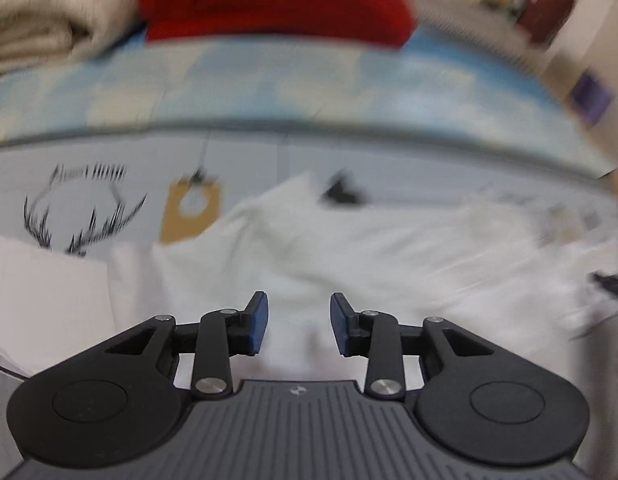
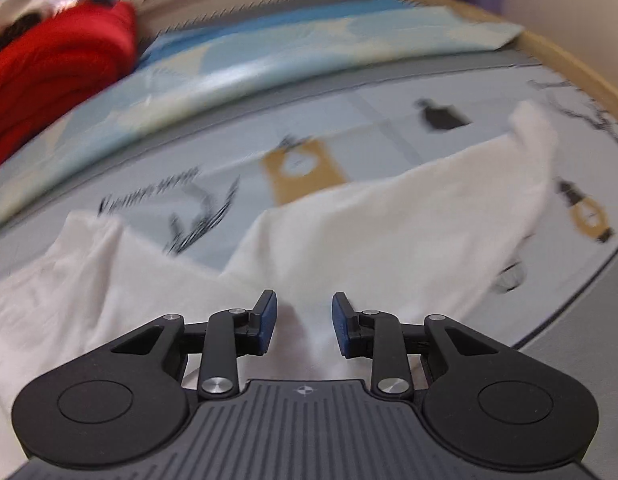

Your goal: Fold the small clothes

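Note:
A white garment [image 1: 349, 240] lies crumpled on a pale grey printed sheet [image 1: 89, 152]. My left gripper [image 1: 299, 326] hangs just above the cloth, open, nothing between its blue pads. In the right wrist view the same white garment [image 2: 389, 220] spreads from lower left to upper right, one end raised at the far right. My right gripper [image 2: 305, 324] is open over the garment's near part, empty. Both views are blurred by motion.
A red folded cloth [image 1: 269, 0] and a beige blanket [image 1: 49, 12] lie at the back; the red cloth also shows at left [image 2: 57, 72]. A light blue patterned cloth [image 2: 269, 60] crosses behind. A wooden edge [image 2: 569, 60] bounds the right side.

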`<action>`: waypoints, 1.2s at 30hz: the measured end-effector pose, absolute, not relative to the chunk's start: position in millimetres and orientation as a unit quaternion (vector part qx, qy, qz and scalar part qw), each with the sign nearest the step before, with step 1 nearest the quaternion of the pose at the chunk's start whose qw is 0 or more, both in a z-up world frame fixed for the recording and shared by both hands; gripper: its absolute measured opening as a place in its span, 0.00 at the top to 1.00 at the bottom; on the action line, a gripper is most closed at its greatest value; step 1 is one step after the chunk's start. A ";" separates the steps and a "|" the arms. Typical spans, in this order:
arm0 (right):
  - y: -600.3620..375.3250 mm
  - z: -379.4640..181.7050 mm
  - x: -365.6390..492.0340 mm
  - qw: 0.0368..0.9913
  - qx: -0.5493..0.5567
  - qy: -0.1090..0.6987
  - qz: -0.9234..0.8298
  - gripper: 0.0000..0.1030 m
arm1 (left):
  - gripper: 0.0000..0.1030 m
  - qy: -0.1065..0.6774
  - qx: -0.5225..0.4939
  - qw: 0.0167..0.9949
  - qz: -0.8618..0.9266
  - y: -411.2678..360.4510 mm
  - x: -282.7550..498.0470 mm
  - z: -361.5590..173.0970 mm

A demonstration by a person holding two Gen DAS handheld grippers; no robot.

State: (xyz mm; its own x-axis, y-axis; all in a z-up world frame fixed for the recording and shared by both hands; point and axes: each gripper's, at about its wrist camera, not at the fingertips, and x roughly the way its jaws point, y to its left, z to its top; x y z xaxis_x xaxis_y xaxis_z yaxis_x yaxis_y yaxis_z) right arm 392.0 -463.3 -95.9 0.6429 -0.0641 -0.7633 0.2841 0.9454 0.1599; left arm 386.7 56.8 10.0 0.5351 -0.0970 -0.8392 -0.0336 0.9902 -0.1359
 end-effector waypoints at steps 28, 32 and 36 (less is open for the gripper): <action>-655.4 -107.3 365.0 0.873 0.313 0.239 -0.289 0.95 | 0.54 0.403 -0.059 0.913 -0.001 20.5 295.8 31.8; -676.6 -108.3 330.0 0.821 0.321 0.249 -0.400 0.96 | 0.54 0.410 -0.054 0.910 -0.008 22.2 295.4 29.9; -701.1 -125.4 291.0 0.767 0.366 0.266 -0.455 0.93 | 0.54 0.422 -0.051 0.905 -0.009 25.2 295.0 26.9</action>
